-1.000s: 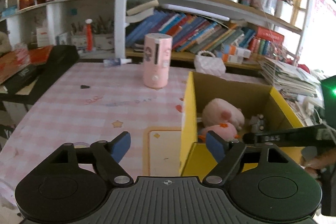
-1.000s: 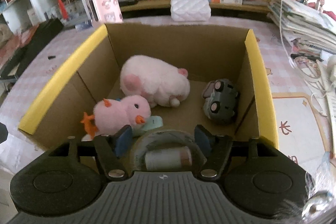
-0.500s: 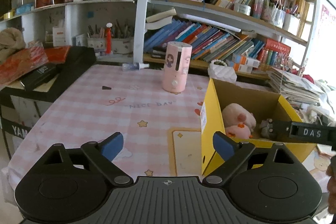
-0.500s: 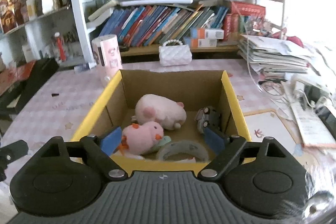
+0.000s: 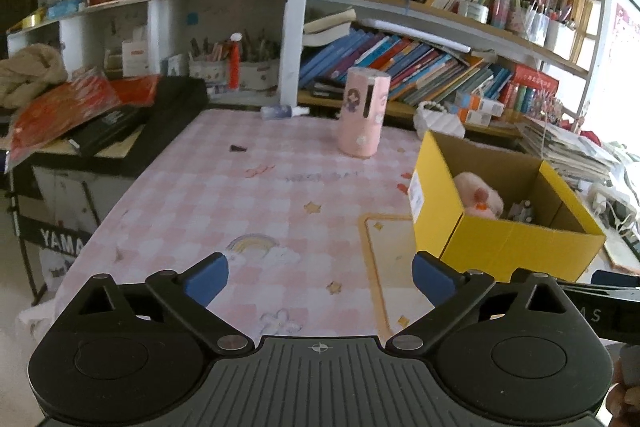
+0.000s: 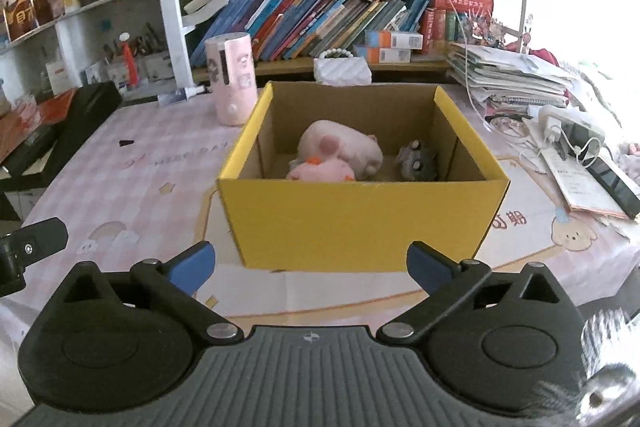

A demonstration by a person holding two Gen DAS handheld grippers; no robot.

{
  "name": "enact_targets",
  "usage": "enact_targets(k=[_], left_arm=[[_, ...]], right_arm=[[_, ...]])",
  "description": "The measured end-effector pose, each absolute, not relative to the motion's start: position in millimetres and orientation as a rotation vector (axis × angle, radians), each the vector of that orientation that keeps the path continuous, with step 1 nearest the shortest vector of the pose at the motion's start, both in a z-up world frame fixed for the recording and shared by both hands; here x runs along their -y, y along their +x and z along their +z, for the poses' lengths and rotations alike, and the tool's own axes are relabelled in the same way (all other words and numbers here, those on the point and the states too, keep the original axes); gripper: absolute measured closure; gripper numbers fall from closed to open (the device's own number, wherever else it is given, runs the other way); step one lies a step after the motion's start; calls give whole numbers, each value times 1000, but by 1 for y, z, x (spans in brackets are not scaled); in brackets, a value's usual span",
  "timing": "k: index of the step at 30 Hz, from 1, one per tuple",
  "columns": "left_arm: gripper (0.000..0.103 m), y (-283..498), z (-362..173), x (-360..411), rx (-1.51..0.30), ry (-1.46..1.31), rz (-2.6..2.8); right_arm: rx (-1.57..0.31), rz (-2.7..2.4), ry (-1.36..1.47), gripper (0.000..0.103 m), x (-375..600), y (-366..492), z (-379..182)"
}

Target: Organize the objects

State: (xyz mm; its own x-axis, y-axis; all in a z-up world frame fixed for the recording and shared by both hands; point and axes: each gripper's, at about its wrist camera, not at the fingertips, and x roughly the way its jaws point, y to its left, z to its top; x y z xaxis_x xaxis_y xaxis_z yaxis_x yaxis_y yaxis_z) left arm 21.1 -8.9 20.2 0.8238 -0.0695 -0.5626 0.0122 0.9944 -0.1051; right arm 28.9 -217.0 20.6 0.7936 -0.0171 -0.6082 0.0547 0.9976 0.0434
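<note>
A yellow cardboard box (image 6: 362,217) (image 5: 476,243) stands on the pink checked tablecloth. Inside lie a pale pink plush pig (image 6: 340,145) (image 5: 478,193), a pink plush chick (image 6: 322,171) and a grey toy car (image 6: 416,161); the box's front wall hides its floor. My right gripper (image 6: 311,267) hovers in front of the box, its jaws opening with nothing between them. My left gripper (image 5: 320,277) is to the left of the box over the cloth, its jaws also opening and empty.
A pink cylinder (image 5: 363,113) (image 6: 233,79) stands behind the box, with a white quilted purse (image 6: 342,70) by the bookshelf. A small black piece (image 5: 237,148) lies on the cloth. Papers, a power strip (image 6: 568,125) and a phone (image 6: 612,183) crowd the right. A black keyboard (image 5: 120,131) sits left.
Both grippers pulled back from the box and opened wide. The tape roll seen between the right fingers a second ago was let go in the box and is now out of sight.
</note>
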Motion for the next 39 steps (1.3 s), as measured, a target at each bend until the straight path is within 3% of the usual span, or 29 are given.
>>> enact_targets(k=[18,39], left_arm=[[1,-23,-3,2,-719,48,-53],[1,-38,-3,-1,-695,43,-17]], right_arm=[[-713,-96,26,0,181,-24,1],[-719,-100,-5,0,165,-46,-4]])
